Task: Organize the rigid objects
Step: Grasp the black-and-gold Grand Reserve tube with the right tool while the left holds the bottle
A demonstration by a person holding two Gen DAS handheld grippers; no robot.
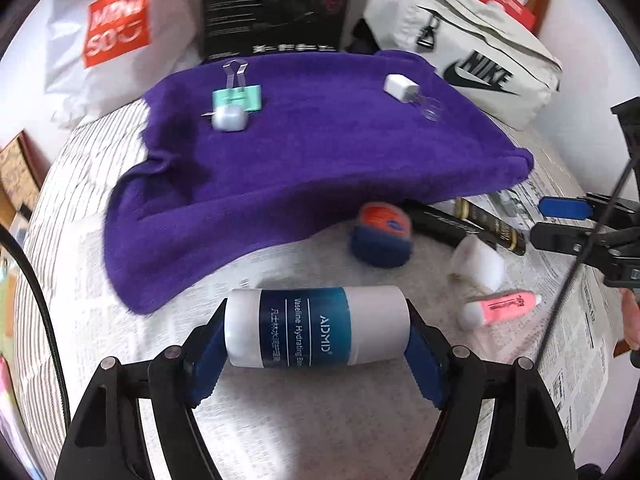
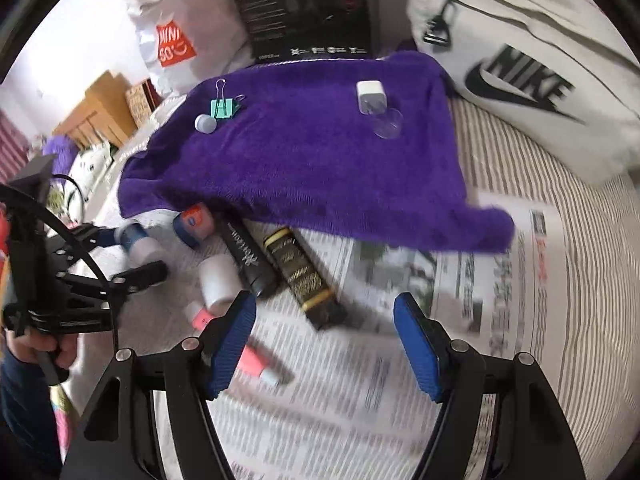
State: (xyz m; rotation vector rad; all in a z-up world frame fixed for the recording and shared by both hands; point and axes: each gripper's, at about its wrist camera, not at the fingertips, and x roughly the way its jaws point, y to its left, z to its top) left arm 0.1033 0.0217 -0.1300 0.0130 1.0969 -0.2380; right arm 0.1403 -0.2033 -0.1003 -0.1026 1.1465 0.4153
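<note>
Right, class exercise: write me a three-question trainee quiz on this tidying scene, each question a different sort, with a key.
1. True or false: the left gripper is shut on the Vaseline balm tube.
2. Multiple choice: which of these lies on the purple towel? A) the pink highlighter B) the white charger plug C) the black and gold box
3. Fill the gap: the right gripper is ____ and holds nothing.

Key: 1 true; 2 B; 3 open.
</note>
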